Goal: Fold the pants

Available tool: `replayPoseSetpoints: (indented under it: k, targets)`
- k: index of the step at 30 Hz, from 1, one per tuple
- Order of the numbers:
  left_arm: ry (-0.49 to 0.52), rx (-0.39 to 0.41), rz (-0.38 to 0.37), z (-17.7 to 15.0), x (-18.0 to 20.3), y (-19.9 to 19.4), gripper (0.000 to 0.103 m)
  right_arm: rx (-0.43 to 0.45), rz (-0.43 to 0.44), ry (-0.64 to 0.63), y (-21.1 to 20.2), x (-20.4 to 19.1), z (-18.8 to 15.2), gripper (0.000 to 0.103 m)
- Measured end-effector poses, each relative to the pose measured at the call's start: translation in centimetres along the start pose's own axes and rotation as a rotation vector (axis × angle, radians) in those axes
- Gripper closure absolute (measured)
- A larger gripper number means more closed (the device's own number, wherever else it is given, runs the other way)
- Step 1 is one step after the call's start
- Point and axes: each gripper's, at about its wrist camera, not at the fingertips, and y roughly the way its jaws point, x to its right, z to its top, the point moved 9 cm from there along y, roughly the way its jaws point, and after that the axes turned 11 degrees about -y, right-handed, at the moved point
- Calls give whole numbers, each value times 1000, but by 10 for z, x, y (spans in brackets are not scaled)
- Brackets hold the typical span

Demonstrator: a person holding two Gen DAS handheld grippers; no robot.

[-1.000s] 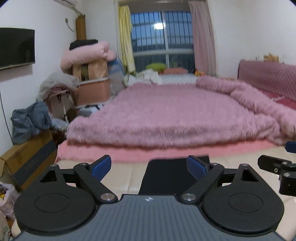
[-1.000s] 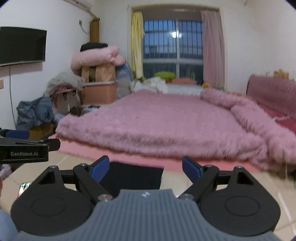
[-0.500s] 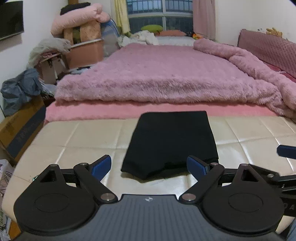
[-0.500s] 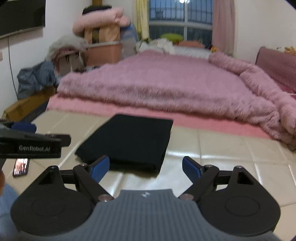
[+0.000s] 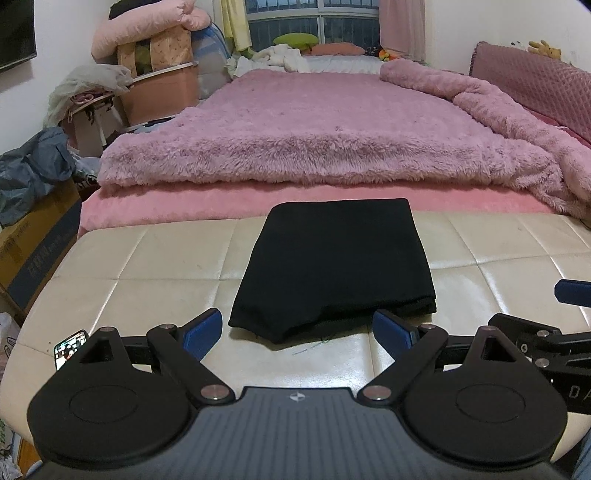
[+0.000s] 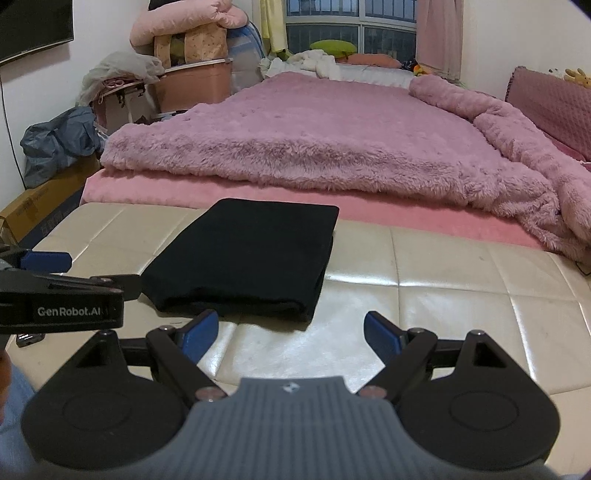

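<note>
The cream quilted leather bench (image 5: 155, 258) is carrying the black folded fabric pants (image 5: 334, 262), lying at twelve o'clock from both tools. The left gripper (image 5: 297, 330) and right gripper (image 6: 291, 328) are hovering with tongs apart, holding nothing. A careless pinch at the near edge is risking to pull the stacked layers loose.

Bkgd items only. Cream tufted tabletop (image 5: 147, 258), glossy, butted against bed w/ pink fluffy blanket (image 5: 314, 129). Phone (image 5: 70, 349) near tabletop's left front edge, screen lit. Cardboard box (image 5: 40, 243) on floor at left, grey bag (image 5: 29, 173) on top of it. Storage bin (image 5: 162, 92) further back, pink bedding (image 5: 144, 29) piled above it. Window (image 5: 314, 22) at far wall, pink curtain (image 5: 402, 29) to its right. TV (image 6: 33, 26) on left wall.
</note>
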Motion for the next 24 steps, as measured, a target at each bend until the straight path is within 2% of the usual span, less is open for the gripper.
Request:
replayPoseSetpoints:
  k: [24]
  targets:
    - [-4, 0, -1, 2, 0, -4, 0, 9, 2, -3, -2, -3, -1, 21]
